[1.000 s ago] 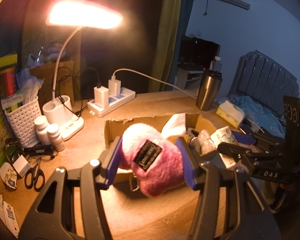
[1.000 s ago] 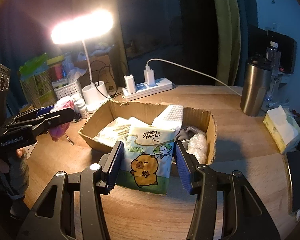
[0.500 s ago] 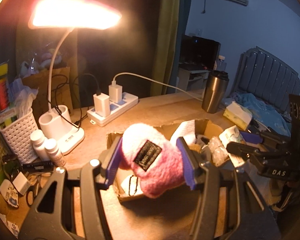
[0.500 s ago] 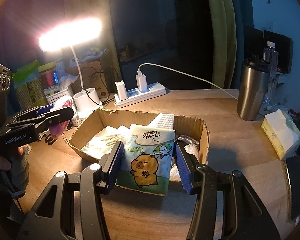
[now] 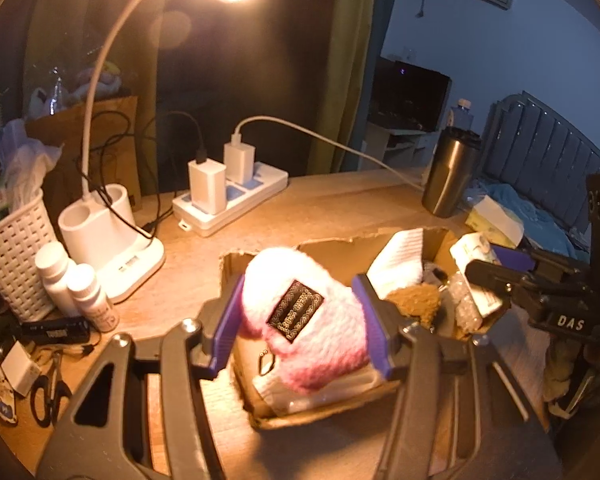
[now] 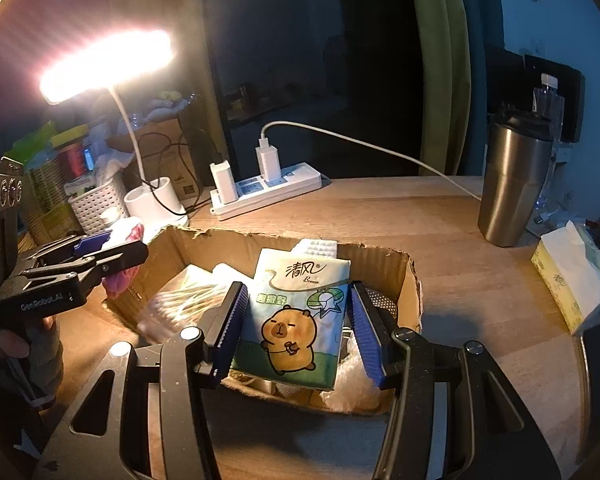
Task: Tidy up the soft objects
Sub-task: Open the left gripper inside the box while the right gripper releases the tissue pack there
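Taking the cardboard box [image 6: 414, 280] as my landmark: far to its left stand a white woven basket [image 5: 10, 258] and 2 small white bottles [image 5: 92, 298], then the desk lamp's base [image 5: 112, 248] with its lit head above. Over the box's left end my left gripper [image 5: 302, 324] is clamped about half-wide on a fluffy pink pouch [image 5: 312, 320] with a dark patch; both purple pads press its sides. Over the box's near side my right gripper [image 6: 296, 328] grips a tissue pack [image 6: 300, 312] printed with a capybara, likewise held. Inside lies what looks like a bag of cotton swabs [image 6: 180, 300], though it is dim. Right of the box stands a steel tumbler [image 6: 514, 184].
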`<state>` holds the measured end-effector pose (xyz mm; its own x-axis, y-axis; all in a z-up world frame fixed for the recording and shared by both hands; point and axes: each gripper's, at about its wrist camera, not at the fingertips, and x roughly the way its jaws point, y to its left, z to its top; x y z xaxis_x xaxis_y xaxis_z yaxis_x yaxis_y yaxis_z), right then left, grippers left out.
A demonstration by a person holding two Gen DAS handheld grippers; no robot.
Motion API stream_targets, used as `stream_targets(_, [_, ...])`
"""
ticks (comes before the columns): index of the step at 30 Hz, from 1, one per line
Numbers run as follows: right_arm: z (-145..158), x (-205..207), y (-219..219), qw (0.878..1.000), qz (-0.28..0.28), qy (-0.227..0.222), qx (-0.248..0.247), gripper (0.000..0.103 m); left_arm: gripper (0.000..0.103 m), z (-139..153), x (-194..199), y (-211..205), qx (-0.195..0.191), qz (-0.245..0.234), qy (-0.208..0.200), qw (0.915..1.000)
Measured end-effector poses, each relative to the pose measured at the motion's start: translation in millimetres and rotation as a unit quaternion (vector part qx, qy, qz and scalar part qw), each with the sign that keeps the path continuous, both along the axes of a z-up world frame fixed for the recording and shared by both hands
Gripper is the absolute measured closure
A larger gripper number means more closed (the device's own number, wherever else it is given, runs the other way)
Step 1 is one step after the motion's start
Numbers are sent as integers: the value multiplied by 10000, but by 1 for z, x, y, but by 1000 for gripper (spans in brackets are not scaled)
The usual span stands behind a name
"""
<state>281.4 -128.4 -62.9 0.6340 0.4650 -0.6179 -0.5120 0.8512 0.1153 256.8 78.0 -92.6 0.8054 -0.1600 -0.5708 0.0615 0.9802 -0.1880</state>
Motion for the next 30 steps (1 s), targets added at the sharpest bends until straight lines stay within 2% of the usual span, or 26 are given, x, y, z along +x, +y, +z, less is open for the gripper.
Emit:
stream_targets(5, [-8, 13, 0, 9998, -127, 128, -22, 49, 47, -8, 10, 2, -28, -3, 99, 9999])
stream_targets(13, [-18, 25, 1, 9993, -224, 285, -100, 49, 43, -18, 18, 7, -277, -33, 350, 9990])
stream_targets(21, [-19, 26, 2, 9990, -225, 375, -96, 49, 30, -11, 14, 7, -262, 52, 251, 9993])
stream_targets(30, [-12, 20, 0, 9990, -292, 336, -104, 48, 29, 3, 2, 4, -233, 57, 102, 9997])
